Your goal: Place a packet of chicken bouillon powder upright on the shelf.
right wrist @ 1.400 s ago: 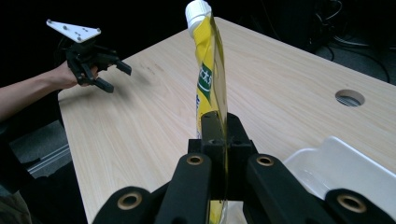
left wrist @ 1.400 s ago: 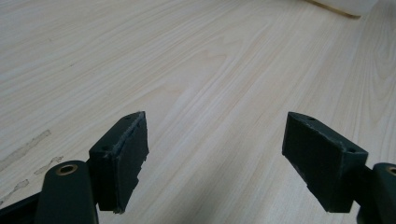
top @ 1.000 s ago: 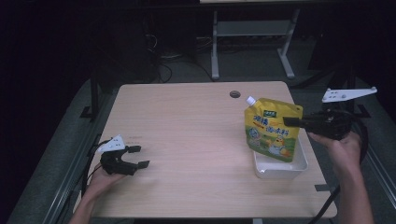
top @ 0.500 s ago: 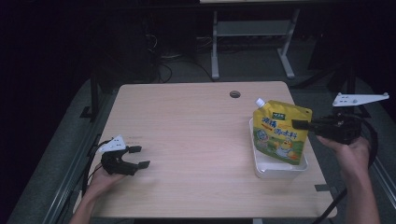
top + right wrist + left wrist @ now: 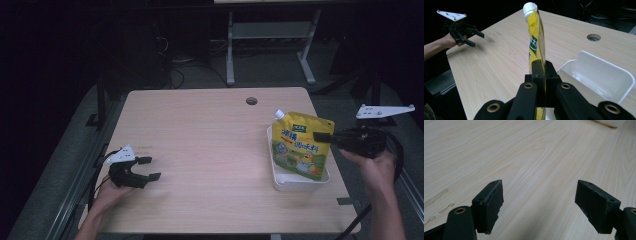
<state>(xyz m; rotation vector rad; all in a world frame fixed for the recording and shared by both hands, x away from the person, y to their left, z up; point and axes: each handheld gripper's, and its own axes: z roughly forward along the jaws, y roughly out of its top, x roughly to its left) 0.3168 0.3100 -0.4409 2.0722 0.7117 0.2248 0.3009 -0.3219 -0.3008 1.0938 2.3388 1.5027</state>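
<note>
The right gripper (image 5: 324, 136) pinches a yellow pouch (image 5: 299, 151) by its upper edge, its two black jaws pressed flat against the thin foil from either side. In the right gripper view the pouch (image 5: 536, 47) shows edge-on: a slim, glossy, flexible pack that narrows upward to a white screw cap (image 5: 529, 7) on a short spout. From the high view its broad face carries a green label, printed lettering and a cartoon figure. The pouch stands tilted in a white tray (image 5: 298, 183), a shallow rectangular plastic tub with rounded corners and smooth, slightly shiny walls, near the right edge of the table (image 5: 210, 145). Whether the pouch's bottom touches the tray floor is hard to tell.

The table is a pale wood-grain laminate with rounded corners and a round cable hole (image 5: 251, 101) towards its far edge, to the right of the middle. A grey three-cornered plate (image 5: 384, 110) sits on top of the right gripper.

The left gripper (image 5: 146, 168) rests near the near-left corner of the table, held by a hand (image 5: 111, 192). Its jaws are spread wide with nothing between them. In the left gripper view its matte black, blocky pads (image 5: 490, 200) hover over bare grain.
</note>
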